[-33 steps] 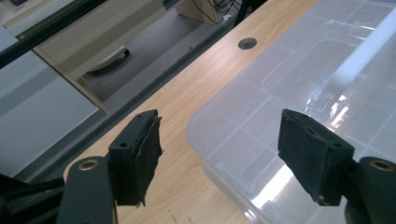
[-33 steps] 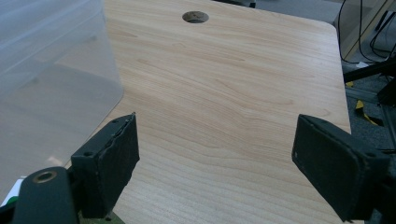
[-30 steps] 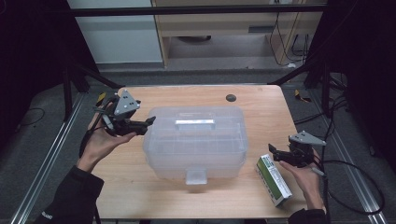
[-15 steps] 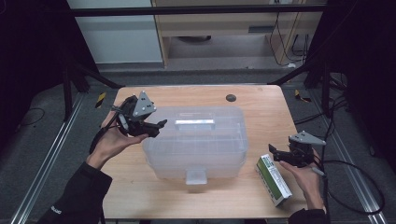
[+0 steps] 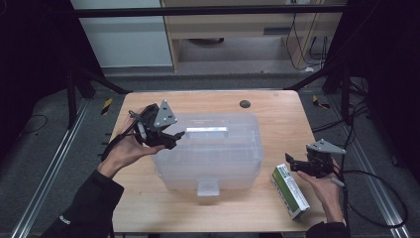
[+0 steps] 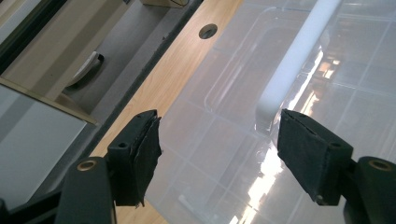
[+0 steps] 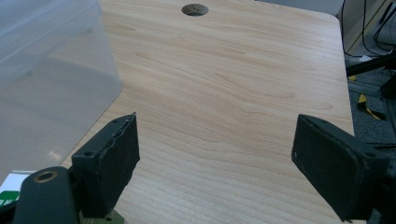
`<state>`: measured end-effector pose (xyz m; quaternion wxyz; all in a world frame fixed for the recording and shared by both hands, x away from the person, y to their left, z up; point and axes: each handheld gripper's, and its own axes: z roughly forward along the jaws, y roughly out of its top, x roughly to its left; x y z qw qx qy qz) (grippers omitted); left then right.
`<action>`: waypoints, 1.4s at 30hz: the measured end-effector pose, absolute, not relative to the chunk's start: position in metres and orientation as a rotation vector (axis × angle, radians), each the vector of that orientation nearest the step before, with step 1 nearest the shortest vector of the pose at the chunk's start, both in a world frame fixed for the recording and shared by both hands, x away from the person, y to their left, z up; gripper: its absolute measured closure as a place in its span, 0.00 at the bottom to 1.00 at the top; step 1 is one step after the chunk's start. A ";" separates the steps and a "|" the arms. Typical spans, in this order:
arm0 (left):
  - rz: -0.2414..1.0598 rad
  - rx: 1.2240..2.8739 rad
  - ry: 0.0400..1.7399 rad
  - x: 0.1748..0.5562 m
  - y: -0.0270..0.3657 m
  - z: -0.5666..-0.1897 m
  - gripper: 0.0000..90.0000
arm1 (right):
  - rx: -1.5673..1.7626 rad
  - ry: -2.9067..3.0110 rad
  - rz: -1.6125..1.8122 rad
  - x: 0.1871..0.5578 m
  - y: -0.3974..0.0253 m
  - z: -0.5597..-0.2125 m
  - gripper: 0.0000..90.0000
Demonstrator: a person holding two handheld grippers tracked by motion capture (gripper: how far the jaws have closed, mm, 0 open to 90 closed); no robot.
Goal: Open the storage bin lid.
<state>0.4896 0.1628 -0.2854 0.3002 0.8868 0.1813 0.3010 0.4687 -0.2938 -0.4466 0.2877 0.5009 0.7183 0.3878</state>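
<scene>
Spanning grey floor, wooden table (image 5: 277, 124)

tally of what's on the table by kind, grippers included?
Clear plastic storage box: 1
Green-and-white carton: 1
Hand-held grippers: 2, the left gripper and the right gripper
Total: 4

This looks like a lab: a wooden table (image 5: 277, 114) stands inside a black metal frame (image 5: 198, 11), with cables (image 5: 356, 124) on the grey floor (image 5: 44, 148).
</scene>
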 end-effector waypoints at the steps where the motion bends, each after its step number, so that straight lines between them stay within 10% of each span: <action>1: 0.799 2.359 0.476 0.490 0.162 -0.286 0.33 | 1.337 1.920 1.035 0.469 -0.294 -0.447 0.17; 42: 0.886 2.554 0.286 0.502 0.116 -0.304 0.51 | 1.309 1.950 1.047 0.469 -0.294 -0.449 0.26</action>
